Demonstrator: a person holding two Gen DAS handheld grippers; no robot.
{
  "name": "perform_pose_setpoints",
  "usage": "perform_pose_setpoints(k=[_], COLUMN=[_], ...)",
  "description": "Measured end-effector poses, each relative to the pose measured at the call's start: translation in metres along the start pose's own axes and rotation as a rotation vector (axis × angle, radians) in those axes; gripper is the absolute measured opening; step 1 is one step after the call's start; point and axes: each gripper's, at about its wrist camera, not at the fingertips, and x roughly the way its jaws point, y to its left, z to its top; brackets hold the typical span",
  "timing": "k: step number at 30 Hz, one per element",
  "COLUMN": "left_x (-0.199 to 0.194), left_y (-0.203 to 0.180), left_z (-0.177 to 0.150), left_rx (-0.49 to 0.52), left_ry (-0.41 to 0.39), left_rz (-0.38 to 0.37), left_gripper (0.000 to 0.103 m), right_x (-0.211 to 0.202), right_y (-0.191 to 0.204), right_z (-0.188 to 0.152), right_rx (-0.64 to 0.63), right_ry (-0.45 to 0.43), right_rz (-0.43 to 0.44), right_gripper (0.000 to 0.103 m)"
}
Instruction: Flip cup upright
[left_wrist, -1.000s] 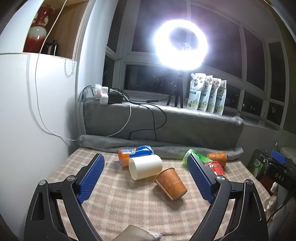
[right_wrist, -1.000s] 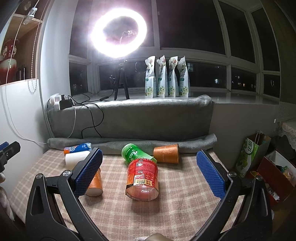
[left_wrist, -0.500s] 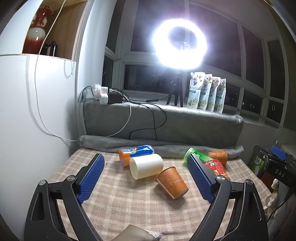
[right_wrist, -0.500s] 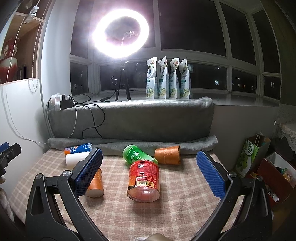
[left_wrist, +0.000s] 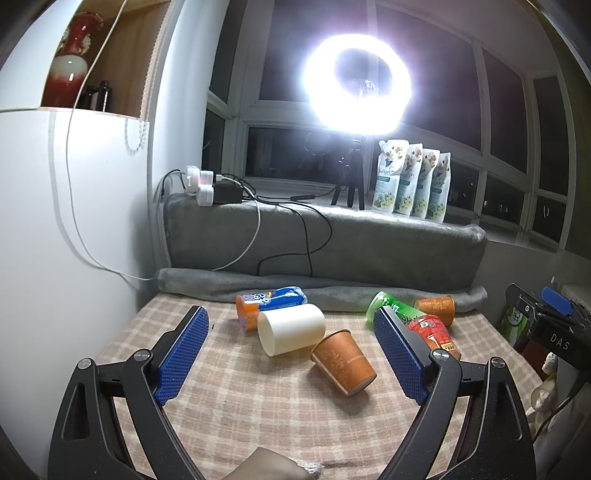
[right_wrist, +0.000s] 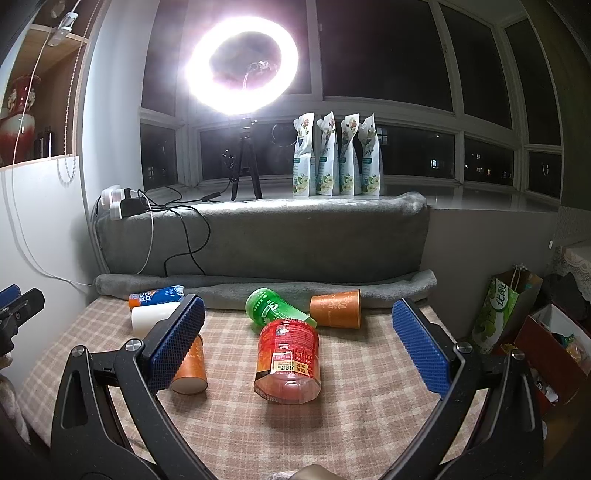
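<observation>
Orange paper cup (left_wrist: 343, 362) lies on its side mid-cloth (left_wrist: 258, 413), just beside the white cup (left_wrist: 291, 328). We hold both the left gripper (left_wrist: 291, 354) and right gripper (right_wrist: 299, 343) wide and empty. We judge this the approach; next we must straddle the cup's wall.

A ring light (left_wrist: 357, 84) on the far windowsill blazes white, blowing out its own centre and washing glare across the dark windows (right_wrist: 384, 48). Short near-side shadows; edges bend and darken; focus sharp.
</observation>
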Motion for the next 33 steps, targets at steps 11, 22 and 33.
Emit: perform_pose_setpoints(k=[11,22,33], left_x=[0.002,0.01,0.024], left_y=[0.0,0.004,0.012], left_z=[0.0,-0.003,-0.013], left_rx=[0.001,-0.002,0.012], left_ry=[0.004,0.019,0.08], left_rz=[0.001,0.009,0.036], left_gripper=[0.091,0.091,0.091], right_x=[0.005,0.024,0.067], right_y=[0.002,0.008,0.029], right_z=[0.002,0.001,0.005], right_rx=[-0.006,-0.037,-0.139], right_ry=[0.001,0.029,0.101], right_rz=[0.006,0.056,0.205], right_gripper=[0.103,0.103,0.103])
